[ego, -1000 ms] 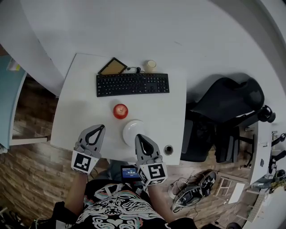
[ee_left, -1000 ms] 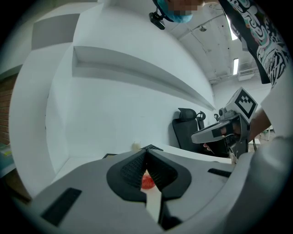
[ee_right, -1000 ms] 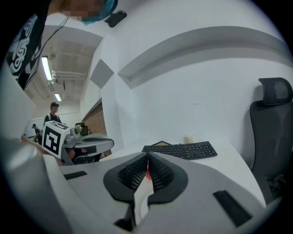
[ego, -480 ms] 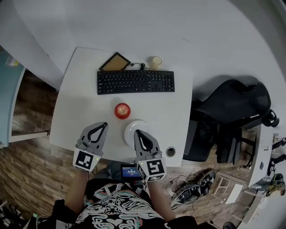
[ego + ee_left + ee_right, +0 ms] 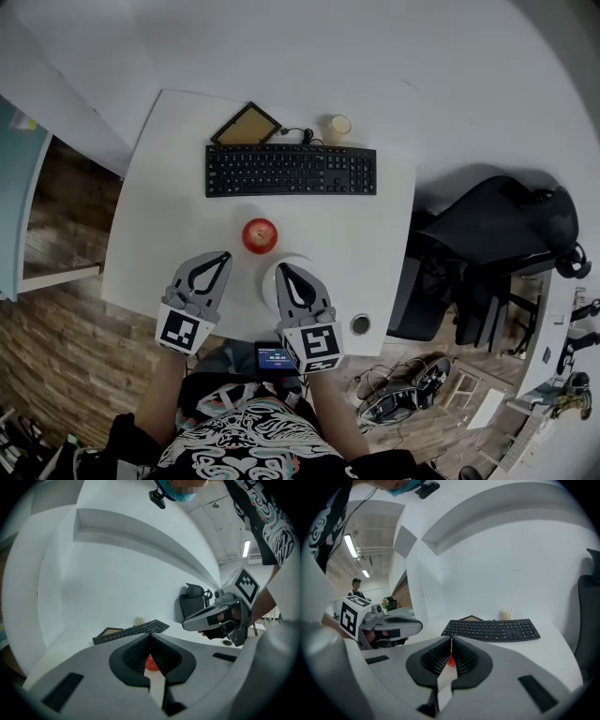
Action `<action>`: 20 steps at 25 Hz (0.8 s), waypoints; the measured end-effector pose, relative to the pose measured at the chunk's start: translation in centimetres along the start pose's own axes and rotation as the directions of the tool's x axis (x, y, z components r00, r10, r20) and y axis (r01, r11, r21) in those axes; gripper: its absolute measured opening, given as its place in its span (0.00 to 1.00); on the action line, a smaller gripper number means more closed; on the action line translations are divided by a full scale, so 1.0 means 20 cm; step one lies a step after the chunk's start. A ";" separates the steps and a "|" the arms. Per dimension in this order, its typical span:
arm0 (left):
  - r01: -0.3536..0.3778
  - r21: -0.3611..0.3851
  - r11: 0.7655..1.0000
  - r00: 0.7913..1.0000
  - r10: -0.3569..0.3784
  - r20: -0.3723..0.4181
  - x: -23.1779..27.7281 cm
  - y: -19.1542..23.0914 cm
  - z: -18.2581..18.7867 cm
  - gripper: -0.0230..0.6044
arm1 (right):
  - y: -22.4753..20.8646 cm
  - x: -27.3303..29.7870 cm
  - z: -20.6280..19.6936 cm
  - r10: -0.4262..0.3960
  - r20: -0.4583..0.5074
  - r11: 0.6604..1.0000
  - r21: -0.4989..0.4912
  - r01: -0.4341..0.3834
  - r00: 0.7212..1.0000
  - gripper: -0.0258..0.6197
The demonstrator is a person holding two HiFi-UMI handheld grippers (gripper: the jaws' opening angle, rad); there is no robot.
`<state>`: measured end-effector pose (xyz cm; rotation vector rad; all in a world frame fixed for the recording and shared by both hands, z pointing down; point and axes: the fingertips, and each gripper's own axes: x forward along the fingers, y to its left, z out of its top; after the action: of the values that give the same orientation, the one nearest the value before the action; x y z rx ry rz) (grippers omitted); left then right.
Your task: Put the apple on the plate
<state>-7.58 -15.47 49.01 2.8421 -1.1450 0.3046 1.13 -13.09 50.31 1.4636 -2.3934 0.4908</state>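
A red apple (image 5: 260, 235) sits on the white desk (image 5: 178, 187), in front of the keyboard. Just right of and nearer than the apple lies a white plate (image 5: 268, 279), partly hidden under my right gripper (image 5: 281, 267). That gripper is shut and holds nothing, its tip over the plate's far rim. My left gripper (image 5: 223, 255) is also shut and holds nothing, a short way left of and nearer than the apple. A sliver of the apple (image 5: 151, 663) shows behind the closed jaws in the left gripper view, and the apple (image 5: 451, 661) shows the same way in the right gripper view.
A black keyboard (image 5: 291, 170) lies across the desk's far half, with a framed brown board (image 5: 246, 125) and a pale cup (image 5: 338, 125) behind it. A cable hole (image 5: 360, 324) is near the front right corner. A black office chair (image 5: 497, 234) stands to the right.
Both grippers have edged slightly forward towards the apple, the right one drifting a little left over the plate. The head view has shifted a bit. Both stay shut.
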 end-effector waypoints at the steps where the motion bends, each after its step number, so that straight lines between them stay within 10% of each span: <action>1: 0.002 -0.003 1.000 1.000 -0.002 0.002 0.01 0.00 -0.01 0.06 | 0.00 0.02 -0.01 0.002 -0.010 1.000 0.001 -0.002 1.000 0.08; 20: 0.084 -0.011 0.996 0.990 -0.084 -0.111 0.20 -0.01 -0.19 0.06 | -0.03 0.28 -0.08 0.054 -0.099 0.998 -0.021 -0.056 0.994 0.09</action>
<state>-5.23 -17.65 53.51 2.8176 -1.0008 0.4477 -0.70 -17.12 54.09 1.3351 -2.3595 0.5325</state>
